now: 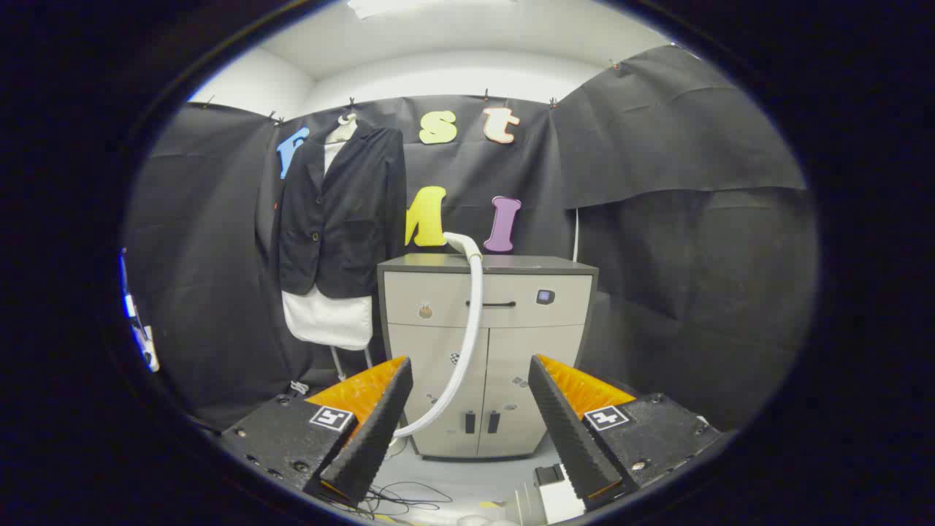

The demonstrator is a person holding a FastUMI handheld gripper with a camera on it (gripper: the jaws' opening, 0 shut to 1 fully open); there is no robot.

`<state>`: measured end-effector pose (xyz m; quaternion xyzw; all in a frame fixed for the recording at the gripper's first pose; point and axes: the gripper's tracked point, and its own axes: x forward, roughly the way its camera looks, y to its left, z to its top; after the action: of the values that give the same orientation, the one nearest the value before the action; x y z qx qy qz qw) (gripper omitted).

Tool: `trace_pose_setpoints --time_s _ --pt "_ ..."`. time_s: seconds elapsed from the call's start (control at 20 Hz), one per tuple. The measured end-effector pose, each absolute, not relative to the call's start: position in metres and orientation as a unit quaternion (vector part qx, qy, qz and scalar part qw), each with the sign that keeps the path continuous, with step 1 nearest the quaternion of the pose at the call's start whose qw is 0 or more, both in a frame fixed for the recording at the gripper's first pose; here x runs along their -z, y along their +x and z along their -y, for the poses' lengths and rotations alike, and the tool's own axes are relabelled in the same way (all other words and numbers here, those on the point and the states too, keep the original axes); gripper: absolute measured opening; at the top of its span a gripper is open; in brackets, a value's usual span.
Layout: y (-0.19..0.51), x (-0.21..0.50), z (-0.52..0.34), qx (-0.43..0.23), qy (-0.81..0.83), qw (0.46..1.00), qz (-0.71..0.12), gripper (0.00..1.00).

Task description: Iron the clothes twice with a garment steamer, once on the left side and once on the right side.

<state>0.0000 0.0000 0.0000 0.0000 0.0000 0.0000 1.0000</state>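
Beyond my gripper point(467, 416), which gapes wide and empty, the jacket point(340, 212) hangs left of the cabinet point(486, 351) with the steamer hose point(467, 329) draped over it, so I judge both passes remain.

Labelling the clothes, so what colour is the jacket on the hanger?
Black jacket, over a white garment; clearest in the gripper view.
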Motion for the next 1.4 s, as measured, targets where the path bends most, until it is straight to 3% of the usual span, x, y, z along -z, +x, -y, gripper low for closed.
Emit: trace_pose_setpoints --time_s 1.0,1.4 --pt "0.016 0.001 -0.025 -0.034 -0.011 0.999 -0.011 1.0" --pt "0.059 -0.07 -0.016 -0.04 -0.012 0.999 0.017 1.0"
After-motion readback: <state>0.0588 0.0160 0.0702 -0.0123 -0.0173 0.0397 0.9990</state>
